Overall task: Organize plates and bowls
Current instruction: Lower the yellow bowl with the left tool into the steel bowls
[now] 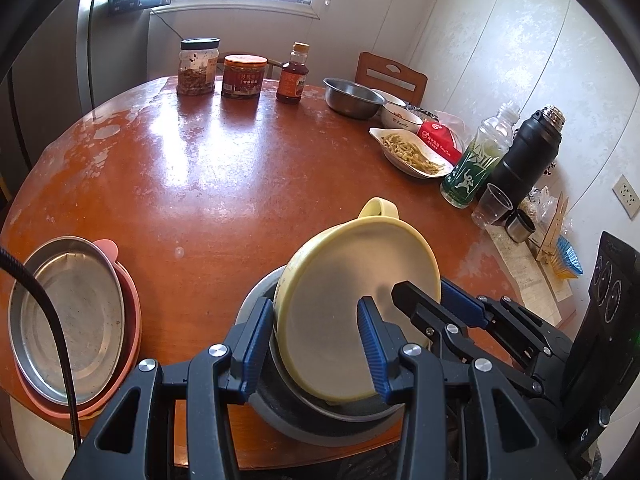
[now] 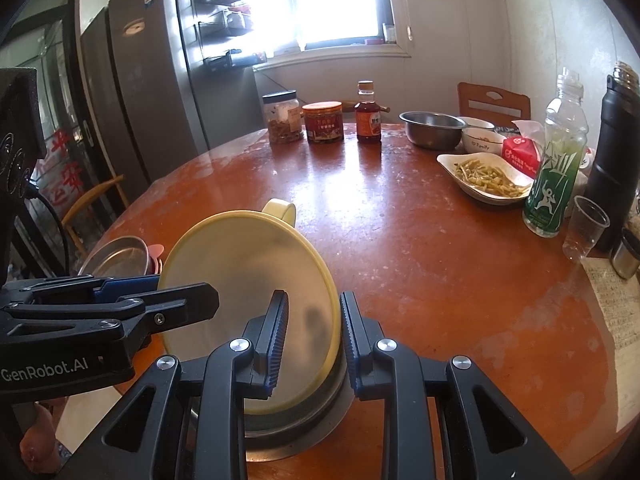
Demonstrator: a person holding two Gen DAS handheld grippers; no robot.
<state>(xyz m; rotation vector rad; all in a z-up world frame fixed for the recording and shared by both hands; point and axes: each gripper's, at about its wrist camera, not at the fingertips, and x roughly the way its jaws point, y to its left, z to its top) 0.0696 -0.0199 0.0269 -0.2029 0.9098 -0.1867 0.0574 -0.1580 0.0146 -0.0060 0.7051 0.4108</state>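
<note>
Yellow bowl (image 1: 352, 312) tilted, lower edge inside grey bowl (image 1: 320, 416), not yet seated. Both claws clamp its rim: left gripper (image 1: 316, 348) on left edge, right gripper (image 2: 314, 344) on right edge. Left of grey bowl: steel plate (image 1: 68, 320) already stacked on pink plate (image 1: 128, 320). Far-side steel bowl (image 1: 352, 96) and white bowl (image 1: 400, 118) look unsorted.

The left tool (image 1: 316, 346) points forward and downward, its 2 blue-padded fingers (image 1: 252, 350) clamped on the near-left edge of the tilted yellow bowl (image 1: 352, 304) — 1 pad outside the wall, the other against the inner face. The right tool (image 2: 314, 344) reaches in at a shallower downward slant and grips the same bowl's right rim, its ribbed pads (image 2: 352, 344) pressed close on the thin wall. Each tool shows in the other's camera, coming in from the side — the 2 hold the bowl between them, on opposite edges.
</note>
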